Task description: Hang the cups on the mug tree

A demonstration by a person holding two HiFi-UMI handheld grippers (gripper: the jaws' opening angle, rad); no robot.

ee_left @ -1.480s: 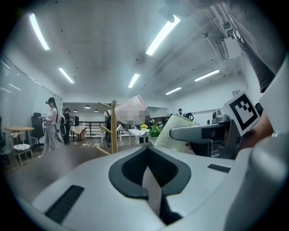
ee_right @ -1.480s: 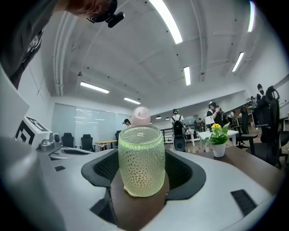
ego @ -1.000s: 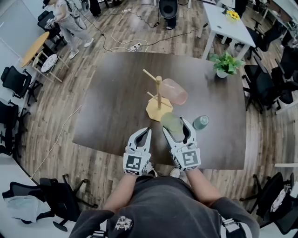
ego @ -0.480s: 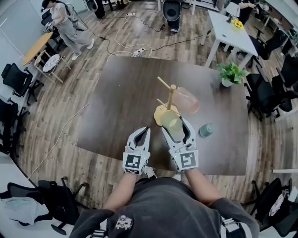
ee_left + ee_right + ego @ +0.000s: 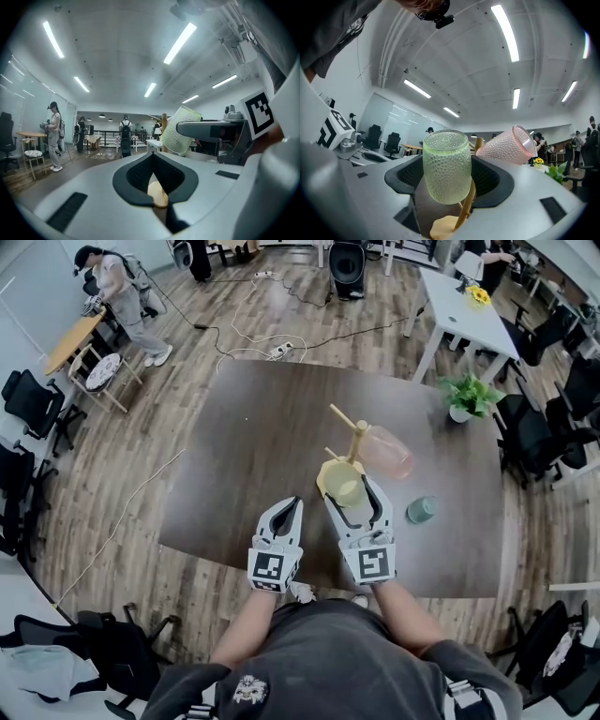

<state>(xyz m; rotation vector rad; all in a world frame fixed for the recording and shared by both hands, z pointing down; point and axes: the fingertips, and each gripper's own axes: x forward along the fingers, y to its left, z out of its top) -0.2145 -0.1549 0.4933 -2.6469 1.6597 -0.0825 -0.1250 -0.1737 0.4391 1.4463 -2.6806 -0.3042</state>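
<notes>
Green cup (image 5: pixel 446 166), pebbled and see-through, sits pinched by its sides between the jaws of the right gripper (image 5: pixel 450 187), so both of its ends are free of the pads. That grip makes sense for a cup with no handle showing: it probably has to slide over a peg instead of hooking on.

From the head view the right gripper (image 5: pixel 352 486) holds the green cup (image 5: pixel 347 489) above the wooden base of the mug tree (image 5: pixel 357 442), on the side nearest the person. In the right gripper view a slanted wooden peg shows just below and behind the cup. I cannot tell whether they touch, nor which end of the cup is its mouth.

The pink cup (image 5: pixel 386 452) already hangs tilted on a peg on the tree's far right side, which leaves the pegs on the left and near sides bare. That likely explains why the green one is brought in low from the near side.

The left gripper (image 5: pixel 295 504) hovers beside the right one over the edge of the tabletop (image 5: pixel 253 446). Its jaws are pressed together on nothing, apparently kept out of the way.

A teal cup (image 5: pixel 421 510) stands upright on the tabletop to the right of the tree, apart from it, and looks to be next.
</notes>
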